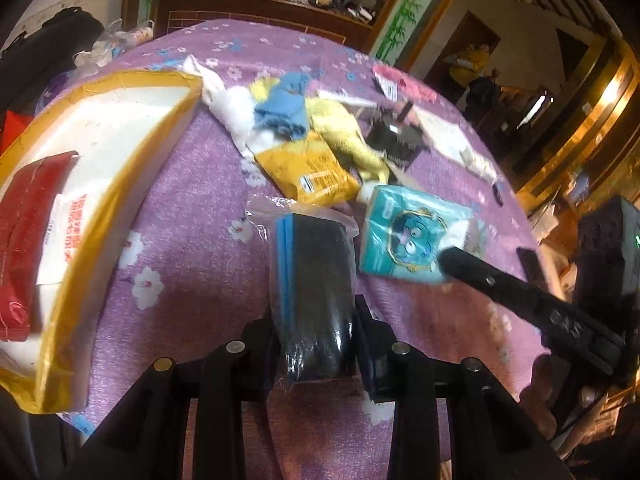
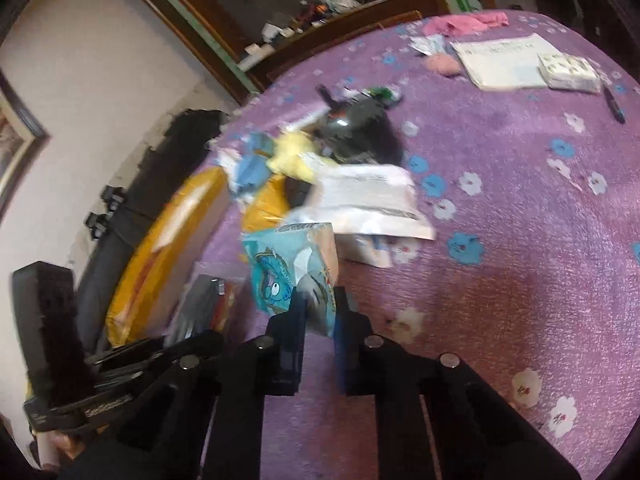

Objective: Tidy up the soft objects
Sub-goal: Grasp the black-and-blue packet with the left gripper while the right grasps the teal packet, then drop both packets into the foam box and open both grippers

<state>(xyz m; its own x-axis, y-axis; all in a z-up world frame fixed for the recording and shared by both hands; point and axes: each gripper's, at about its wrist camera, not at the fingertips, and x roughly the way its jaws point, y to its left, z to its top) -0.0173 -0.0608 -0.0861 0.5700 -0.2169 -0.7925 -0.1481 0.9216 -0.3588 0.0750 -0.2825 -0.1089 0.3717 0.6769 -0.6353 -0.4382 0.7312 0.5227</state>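
Left gripper [image 1: 314, 328], lower centre, clamps a bagged sponge [image 1: 312, 296], apparently bound for the box [image 1: 120, 184] at left. Right gripper [image 2: 318, 308], lower centre, pinches the tissue pack [image 2: 292, 276] off the cloth [image 2: 520, 208], likewise for boxing.

One box [image 1: 120, 184], one teal tissue pack [image 1: 408, 236], one bagged black bundle [image 1: 316, 292], two yellow items, one pen [image 2: 614, 105].

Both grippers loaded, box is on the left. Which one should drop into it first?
Left, probably. The left gripper already holds the bagged dark roll, and the open box lies just to its left. The right gripper grips the teal tissue pack farther away, beyond the left gripper.
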